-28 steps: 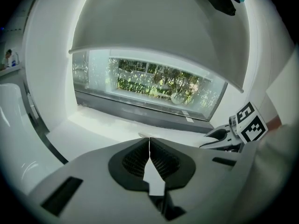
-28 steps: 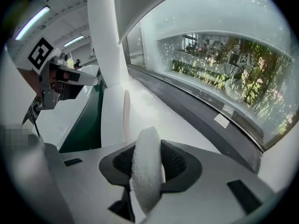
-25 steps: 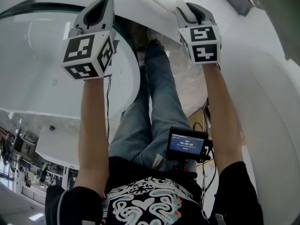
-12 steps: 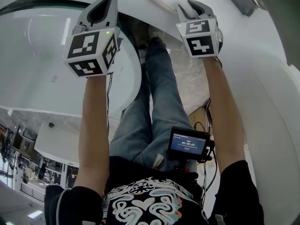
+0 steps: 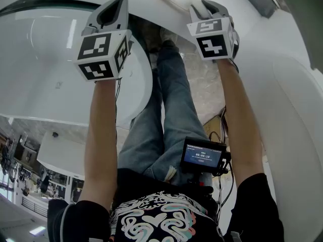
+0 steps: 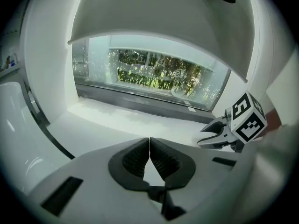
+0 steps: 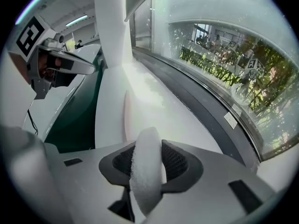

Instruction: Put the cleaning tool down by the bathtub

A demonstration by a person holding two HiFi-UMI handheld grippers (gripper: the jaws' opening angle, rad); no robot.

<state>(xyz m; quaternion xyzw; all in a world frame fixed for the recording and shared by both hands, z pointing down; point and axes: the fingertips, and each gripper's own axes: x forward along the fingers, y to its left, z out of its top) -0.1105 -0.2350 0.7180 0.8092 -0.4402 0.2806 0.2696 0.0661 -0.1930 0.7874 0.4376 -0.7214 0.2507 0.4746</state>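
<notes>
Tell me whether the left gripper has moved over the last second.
Yes, slightly: in the head view the left gripper has edged right, toward the jeans, against the bathtub rim.

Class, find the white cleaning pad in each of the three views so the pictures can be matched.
Head view: not in it; only the back of the right gripper shows, top right.
Left gripper view: cannot be made out; the right gripper sits at right.
Right gripper view: white cleaning pad at bottom centre, clamped between the fingers.
Shared landmark: dark window frame, in both gripper views.
</notes>
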